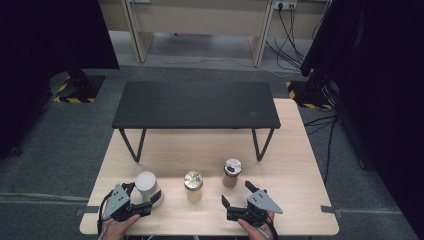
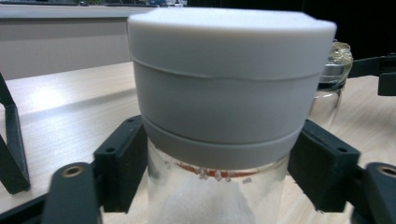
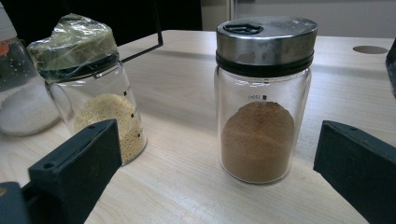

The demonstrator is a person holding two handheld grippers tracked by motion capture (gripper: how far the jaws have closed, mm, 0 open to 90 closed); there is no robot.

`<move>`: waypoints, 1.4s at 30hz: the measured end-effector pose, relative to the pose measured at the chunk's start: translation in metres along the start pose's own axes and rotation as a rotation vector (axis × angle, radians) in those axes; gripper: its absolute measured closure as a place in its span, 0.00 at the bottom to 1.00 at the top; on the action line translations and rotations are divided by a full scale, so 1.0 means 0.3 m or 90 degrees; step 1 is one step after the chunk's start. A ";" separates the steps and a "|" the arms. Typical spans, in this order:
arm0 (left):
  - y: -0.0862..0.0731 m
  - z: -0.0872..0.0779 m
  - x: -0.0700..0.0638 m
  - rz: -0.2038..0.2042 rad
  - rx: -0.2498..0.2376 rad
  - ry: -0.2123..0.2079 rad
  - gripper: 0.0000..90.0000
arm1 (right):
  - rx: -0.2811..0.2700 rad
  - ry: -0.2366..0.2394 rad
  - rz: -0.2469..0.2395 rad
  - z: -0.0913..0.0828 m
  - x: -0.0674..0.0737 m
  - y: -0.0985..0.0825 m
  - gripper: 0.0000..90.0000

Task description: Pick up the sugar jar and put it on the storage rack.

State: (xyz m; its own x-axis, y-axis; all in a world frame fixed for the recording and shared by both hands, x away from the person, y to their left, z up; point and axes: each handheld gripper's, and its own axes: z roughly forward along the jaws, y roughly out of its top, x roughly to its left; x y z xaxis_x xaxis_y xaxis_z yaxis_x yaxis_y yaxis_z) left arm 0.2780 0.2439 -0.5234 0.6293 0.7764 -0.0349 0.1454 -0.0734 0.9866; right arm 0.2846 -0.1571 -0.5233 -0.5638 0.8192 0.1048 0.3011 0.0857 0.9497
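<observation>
Three glass jars stand in a row on the wooden table (image 1: 295, 190). My left gripper (image 1: 145, 196) (image 2: 219, 172) is shut on the white-lidded jar (image 1: 146, 182) (image 2: 229, 70), which holds white grains; its pads press on the glass just under the lid. The middle jar (image 1: 193, 182) (image 3: 93, 93) has a film-wrapped lid and pale yellow grains. At the right is the metal-lidded jar (image 1: 232, 171) (image 3: 261, 116) with brown powder. My right gripper (image 1: 236, 192) (image 3: 223, 140) stands open a little short of that jar, with nothing between its jaws.
A low black shelf (image 1: 195, 105) on thin metal legs spans the far half of the table; one leg (image 2: 11, 140) shows at the left of the left gripper view. A round hole (image 3: 370, 49) lies in the tabletop beyond the brown jar.
</observation>
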 end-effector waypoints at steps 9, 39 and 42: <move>0.016 -0.005 -0.002 0.003 0.009 0.009 0.38 | 0.000 0.002 0.006 0.001 -0.004 0.000 0.01; 0.085 -0.048 -0.021 -0.024 0.013 0.005 0.39 | 0.002 0.006 0.004 0.002 -0.002 -0.002 0.01; 0.093 -0.050 -0.025 -0.023 0.011 0.000 0.39 | 0.000 0.006 0.004 0.001 -0.002 -0.001 0.01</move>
State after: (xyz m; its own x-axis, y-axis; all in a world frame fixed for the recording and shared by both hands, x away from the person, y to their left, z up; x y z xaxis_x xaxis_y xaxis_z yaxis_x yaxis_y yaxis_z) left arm 0.2658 0.2452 -0.4931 0.6230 0.7791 -0.0702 0.1814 -0.0566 0.9818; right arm 0.2851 -0.1574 -0.5238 -0.5688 0.8146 0.1132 0.3051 0.0812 0.9489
